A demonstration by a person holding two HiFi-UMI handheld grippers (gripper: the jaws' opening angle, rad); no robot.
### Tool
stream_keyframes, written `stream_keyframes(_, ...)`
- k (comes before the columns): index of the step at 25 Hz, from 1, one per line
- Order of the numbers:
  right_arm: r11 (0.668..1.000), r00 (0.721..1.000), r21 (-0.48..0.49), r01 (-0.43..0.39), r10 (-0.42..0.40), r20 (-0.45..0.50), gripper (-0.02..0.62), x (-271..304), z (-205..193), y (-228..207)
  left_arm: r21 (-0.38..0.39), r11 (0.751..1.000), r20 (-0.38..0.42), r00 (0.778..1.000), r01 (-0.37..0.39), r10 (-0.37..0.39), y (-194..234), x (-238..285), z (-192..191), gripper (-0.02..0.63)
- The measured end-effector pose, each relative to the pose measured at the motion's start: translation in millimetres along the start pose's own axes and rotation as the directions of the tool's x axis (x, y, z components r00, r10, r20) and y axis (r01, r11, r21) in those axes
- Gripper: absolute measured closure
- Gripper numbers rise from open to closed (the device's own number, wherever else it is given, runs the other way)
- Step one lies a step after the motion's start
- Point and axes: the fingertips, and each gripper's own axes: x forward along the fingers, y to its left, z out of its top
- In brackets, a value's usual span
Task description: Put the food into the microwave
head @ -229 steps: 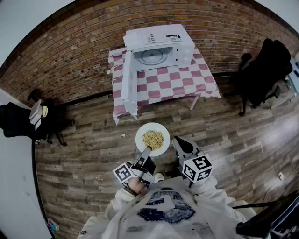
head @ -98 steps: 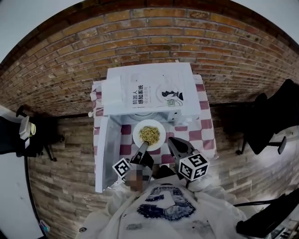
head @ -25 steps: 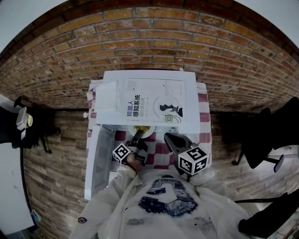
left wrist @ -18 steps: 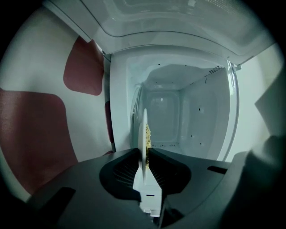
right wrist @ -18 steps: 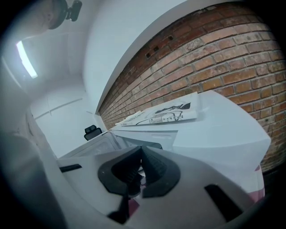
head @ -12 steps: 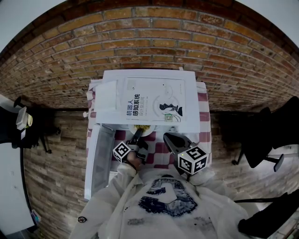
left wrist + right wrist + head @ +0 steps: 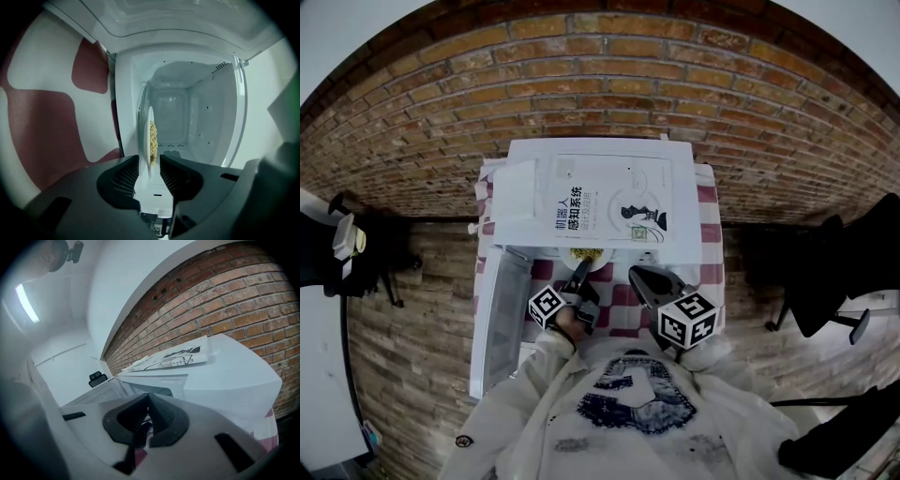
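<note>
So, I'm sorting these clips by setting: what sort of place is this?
Probably an office or lab corner staged as a kitchenette, not a real kitchen: a microwave sits on a small table with a checkered cloth against a bare brick wall, with an office chair alongside.

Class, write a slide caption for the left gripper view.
Left gripper whose jaws have just been opening, round white plate of yellow noodles between them, facing the open white microwave.

We've got mw [image 7: 684, 197] on table [image 7: 710, 274], wall [image 7: 600, 84] behind; door [image 7: 497, 319] open to left; booklet [image 7: 609, 199] on top; plate [image 7: 146, 140] w/ food [image 7: 153, 137] inside, at mouth.
</note>
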Motion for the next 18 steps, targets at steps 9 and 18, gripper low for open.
stream_keyframes(9, 1.0, 1.0, 0.009, -0.008, 0.008, -0.001, 0.581, 0, -2, 4, -0.013, 1.0, -0.035, 0.999, 0.014, -0.015, -2, -15, -11, 0.477)
stream_keyframes(18, 1.0, 1.0, 0.01, -0.003, 0.003, 0.0, 0.581, -1, -3, 5, 0.01, 1.0, -0.016, 1.0, 0.002, -0.002, 3, -20, -6, 0.583)
